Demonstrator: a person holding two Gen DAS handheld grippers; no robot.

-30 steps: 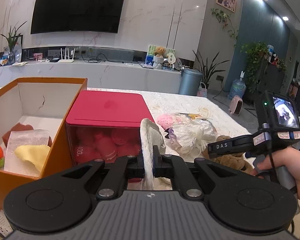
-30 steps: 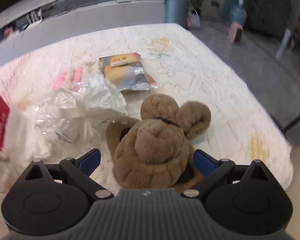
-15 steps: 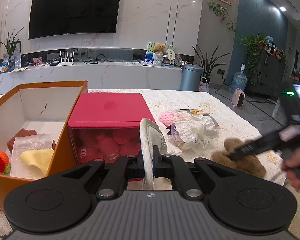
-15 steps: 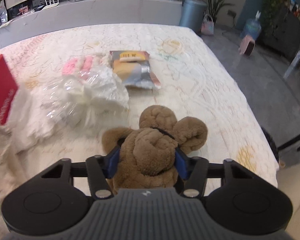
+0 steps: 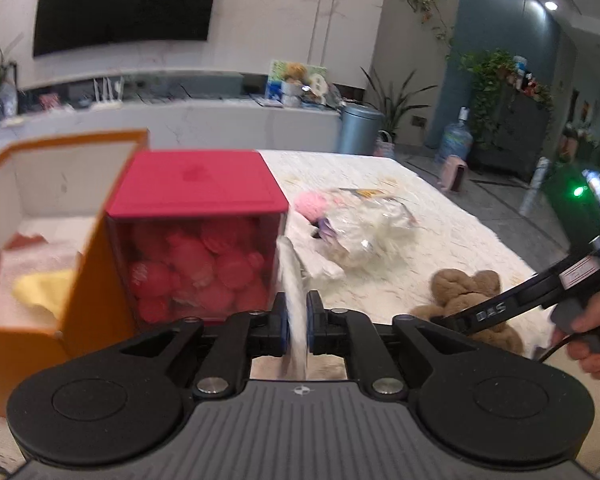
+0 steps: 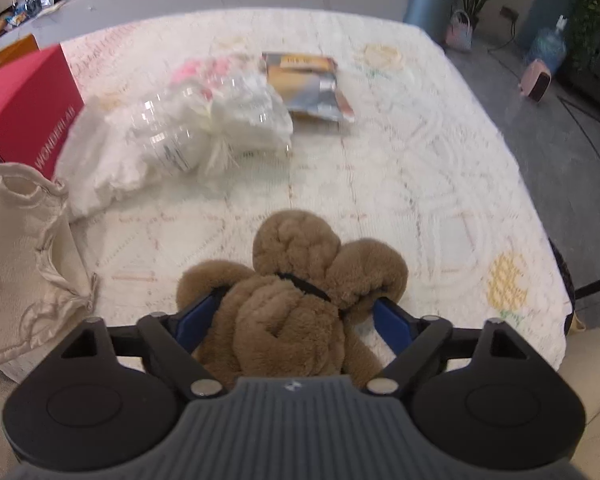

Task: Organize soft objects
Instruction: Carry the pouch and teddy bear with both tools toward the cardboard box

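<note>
My left gripper (image 5: pixel 297 322) is shut on the rim of a cream cloth bag (image 5: pixel 292 280), which also shows at the left of the right wrist view (image 6: pixel 16 256). My right gripper (image 6: pixel 296 316) is shut on a brown plush bear (image 6: pixel 300 304) and holds it just above the table's near edge; the bear also shows in the left wrist view (image 5: pixel 466 292). A clear plastic bag of white soft stuff (image 6: pixel 212 120) and a pink knitted item (image 5: pixel 312 204) lie mid-table.
An orange box (image 5: pixel 88 264) with soft items stands at the left, next to a red-lidded clear box (image 5: pixel 196 240) of pink toys. A foil snack packet (image 6: pixel 308 84) lies further back. The table (image 6: pixel 420 160) has a white quilted cover; its right edge drops to the floor.
My right gripper closed on the bear and has lifted it slightly, moving left toward the cloth bag. My left gripper keeps hold of the bag and has shifted a little.
</note>
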